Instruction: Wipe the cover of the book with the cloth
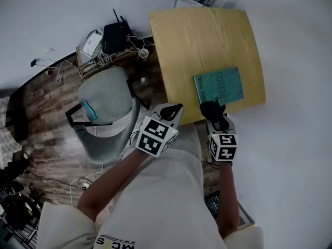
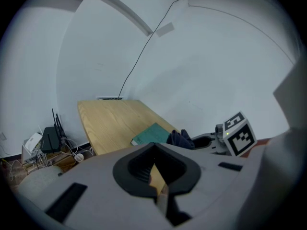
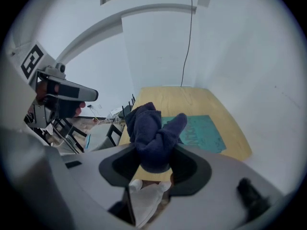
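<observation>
The book [image 1: 218,85] lies flat and closed on the table [image 1: 202,40], teal cover up, close to the table's near edge and toward its right corner. Its long axis runs across the person, roughly along that edge. The right claw [image 1: 217,119] sits just on the near side of the book, by its near-left corner, and points away from the person straight at the cover. It is pinching the cloth [image 3: 153,133], a dark blue bundle that bulges out ahead of the jaws in two lobes. In the head view the front of the cloth reaches about to the book's near edge, but whether it touches the cover I cannot tell. The coming stroke looks like a short reach forward and down, then a sweep along the book's length toward its right end. The left claw [image 1: 175,110] is well to the left of the book, off the table's near-left edge. Its jaws are pressed together with nothing between them, so the right hand is clearly the nearer and the working one. The left could come across to steady the book if it slides. Nothing lies on the table between the cloth and the cover. A grey chair [image 1: 106,113] stands further left of the book, beyond the table, and a black router [image 1: 114,35] with tangled cables lies on the floor beyond that. Neither is in the way.
</observation>
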### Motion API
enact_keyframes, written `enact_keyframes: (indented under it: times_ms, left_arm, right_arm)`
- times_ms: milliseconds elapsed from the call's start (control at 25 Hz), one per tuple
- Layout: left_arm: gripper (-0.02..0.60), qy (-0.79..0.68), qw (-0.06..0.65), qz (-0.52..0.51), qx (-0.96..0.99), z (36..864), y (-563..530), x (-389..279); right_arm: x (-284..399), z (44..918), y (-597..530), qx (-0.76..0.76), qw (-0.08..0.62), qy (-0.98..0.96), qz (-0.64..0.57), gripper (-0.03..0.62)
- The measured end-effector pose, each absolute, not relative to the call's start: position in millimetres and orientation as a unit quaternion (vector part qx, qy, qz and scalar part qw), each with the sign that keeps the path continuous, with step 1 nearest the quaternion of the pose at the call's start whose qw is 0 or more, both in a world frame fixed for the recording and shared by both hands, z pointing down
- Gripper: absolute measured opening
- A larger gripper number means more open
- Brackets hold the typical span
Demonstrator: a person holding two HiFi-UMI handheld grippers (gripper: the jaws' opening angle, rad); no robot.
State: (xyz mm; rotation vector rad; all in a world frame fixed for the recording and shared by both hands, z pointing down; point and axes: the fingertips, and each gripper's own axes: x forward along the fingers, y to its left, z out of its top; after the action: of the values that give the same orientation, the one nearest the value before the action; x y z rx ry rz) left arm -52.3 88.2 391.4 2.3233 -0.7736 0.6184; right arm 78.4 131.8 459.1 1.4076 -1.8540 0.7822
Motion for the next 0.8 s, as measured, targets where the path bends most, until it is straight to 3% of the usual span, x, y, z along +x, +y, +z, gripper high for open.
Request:
enact_keyframes:
  times_ms: [800]
  left_arm:
    - [0.008, -0.298, 0.152, 0.144, 0.931, 243, 78, -53]
  right_arm:
    - [109, 248, 120, 0.657, 0.145, -0.721, 0.169, 0.184]
